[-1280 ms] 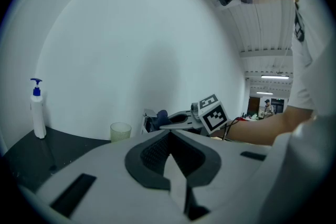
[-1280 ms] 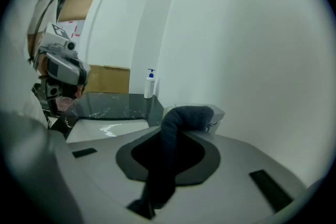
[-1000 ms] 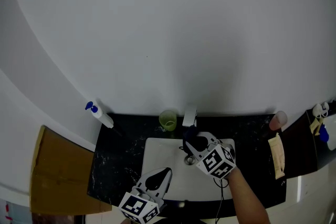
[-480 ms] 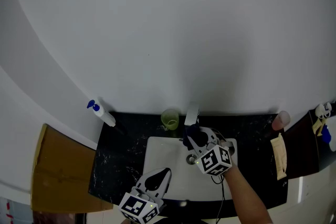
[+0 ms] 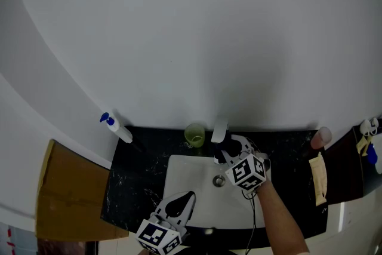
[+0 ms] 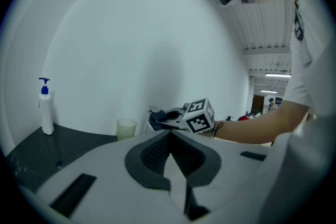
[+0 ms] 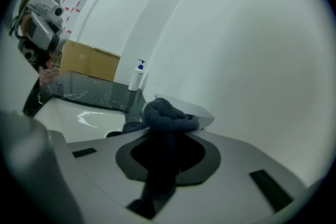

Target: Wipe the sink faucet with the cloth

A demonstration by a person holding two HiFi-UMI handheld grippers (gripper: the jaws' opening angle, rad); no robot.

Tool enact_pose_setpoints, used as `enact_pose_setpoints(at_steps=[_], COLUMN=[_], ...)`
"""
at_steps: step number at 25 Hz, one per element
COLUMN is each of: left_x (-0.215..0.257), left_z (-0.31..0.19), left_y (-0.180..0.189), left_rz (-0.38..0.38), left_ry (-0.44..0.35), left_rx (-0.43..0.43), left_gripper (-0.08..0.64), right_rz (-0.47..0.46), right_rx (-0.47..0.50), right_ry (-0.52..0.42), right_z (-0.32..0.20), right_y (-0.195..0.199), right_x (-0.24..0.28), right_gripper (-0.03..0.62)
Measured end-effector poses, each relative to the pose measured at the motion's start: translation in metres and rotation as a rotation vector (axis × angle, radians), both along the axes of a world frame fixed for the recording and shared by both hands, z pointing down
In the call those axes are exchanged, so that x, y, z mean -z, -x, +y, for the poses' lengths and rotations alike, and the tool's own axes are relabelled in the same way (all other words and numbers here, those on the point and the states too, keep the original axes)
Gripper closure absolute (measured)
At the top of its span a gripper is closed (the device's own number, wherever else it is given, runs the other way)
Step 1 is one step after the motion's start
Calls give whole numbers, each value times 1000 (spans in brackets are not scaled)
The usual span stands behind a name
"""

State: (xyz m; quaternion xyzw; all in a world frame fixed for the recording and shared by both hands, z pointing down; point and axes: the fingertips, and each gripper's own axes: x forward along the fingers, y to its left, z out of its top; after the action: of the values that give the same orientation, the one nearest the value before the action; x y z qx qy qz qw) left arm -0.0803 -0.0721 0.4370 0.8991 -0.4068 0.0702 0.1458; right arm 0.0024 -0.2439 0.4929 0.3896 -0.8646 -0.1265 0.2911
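The white faucet (image 5: 219,130) stands at the back rim of the white sink (image 5: 185,188). My right gripper (image 5: 225,151) reaches over the basin to it, shut on a bunched dark cloth (image 5: 221,155). In the right gripper view the cloth (image 7: 165,114) bulges out of the jaws and lies against the top of the faucet (image 7: 197,111). My left gripper (image 5: 190,194) hangs at the sink's near edge with its fingers together at the tip and nothing between them. In the left gripper view it (image 6: 170,134) points at the right gripper's marker cube (image 6: 200,117).
A black counter (image 5: 134,173) surrounds the sink. On it are a green cup (image 5: 194,135) left of the faucet, a soap pump bottle (image 5: 116,127) at the far left, a pink cup (image 5: 321,137) and a beige cloth (image 5: 317,177) at the right. A cardboard box (image 5: 68,200) stands left.
My right gripper has moved with the cloth from over the drain back toward the wall, along the faucet, and has rolled a little. The left gripper has stayed still.
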Motion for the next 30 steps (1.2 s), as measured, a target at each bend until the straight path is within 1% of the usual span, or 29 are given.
enact_pose_setpoints(at_steps=[3, 8, 10, 12, 15, 18, 21, 23, 26, 30], left_x=[1, 1, 0, 0, 2, 2, 0, 0, 0, 1], left_z=[1, 3, 3, 3, 3, 3, 3, 3, 0, -1], left_y=[0, 0, 0, -1, -2, 0, 3, 3, 4, 3], left_rz=[1, 2, 1, 2, 5, 7, 4, 2, 1, 1], left_ry=[0, 3, 5, 4, 2, 2, 5, 4, 3, 2], left_rx=[0, 1, 1, 0, -4, -4, 0, 2, 3, 2], left_gripper=[560, 560, 560, 560, 560, 560, 560, 560, 560, 560], right_rz=[-2, -34, -20, 1, 13, 18, 1, -20, -87, -116], right_rx=[33, 151, 192, 211, 211, 192, 151, 92, -11, -78], right_ry=[11, 49, 48, 44, 65, 96, 114, 109, 107, 98], right_z=[7, 47, 62, 66, 59, 41, 22, 9, -6, -7], right_y=[4, 20, 27, 32, 32, 25, 15, 3, -17, -29], right_x=[0, 1, -1, -3, -4, -4, -4, -3, -2, -1], right_gripper=[534, 534, 534, 534, 534, 534, 534, 534, 534, 534])
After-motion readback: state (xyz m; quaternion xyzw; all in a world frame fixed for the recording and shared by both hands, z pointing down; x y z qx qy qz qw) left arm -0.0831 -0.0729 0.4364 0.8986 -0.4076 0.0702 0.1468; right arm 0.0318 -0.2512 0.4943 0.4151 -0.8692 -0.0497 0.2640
